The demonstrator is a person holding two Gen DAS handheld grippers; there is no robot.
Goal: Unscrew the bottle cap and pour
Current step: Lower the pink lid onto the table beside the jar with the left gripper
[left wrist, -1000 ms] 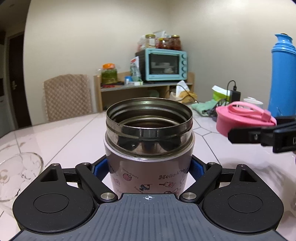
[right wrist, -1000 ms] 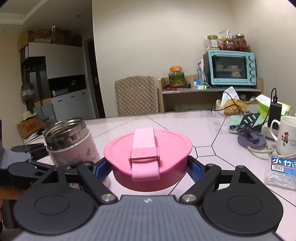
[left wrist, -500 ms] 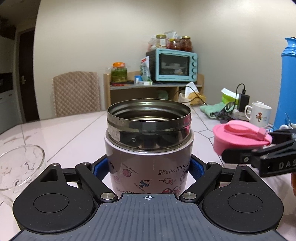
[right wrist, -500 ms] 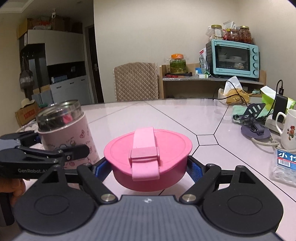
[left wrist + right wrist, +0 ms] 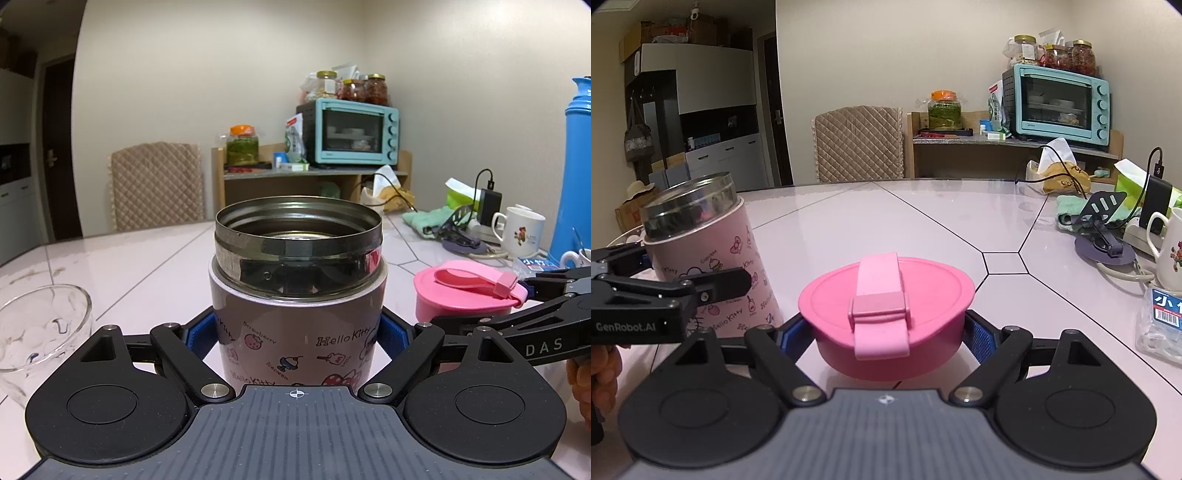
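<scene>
Pink jar [image 5: 297,295] stands upright on the tabletop [image 5: 923,221], steel mouth uncovered, between the left tongs' [image 5: 297,338] blue pads [image 5: 199,338]. Those jaws are opening: a gap shows at the left pad, so the jar looks loose between them, not pinched.

Pink cap [image 5: 886,306] sits clamped in the right tongs [image 5: 886,339], low over the tabletop just right of the jar; whether it touches the surface cannot be told.

Step in hand, by the look of it: park the cap, then pour. Doing it well:
- Set the cap flat before the right jaws let go, clear of the jar and away from the mug [image 5: 1167,247] and cables at right.
- Left tongs should re-clamp mid-body, below the steel collar, before any lift; printed wall looks slick.
- Glass bowl [image 5: 40,328] sits left of the jar, the likely target. Tilt slowly towards it; wide mouth will dump fast.

Contents of the jar not visible.
</scene>
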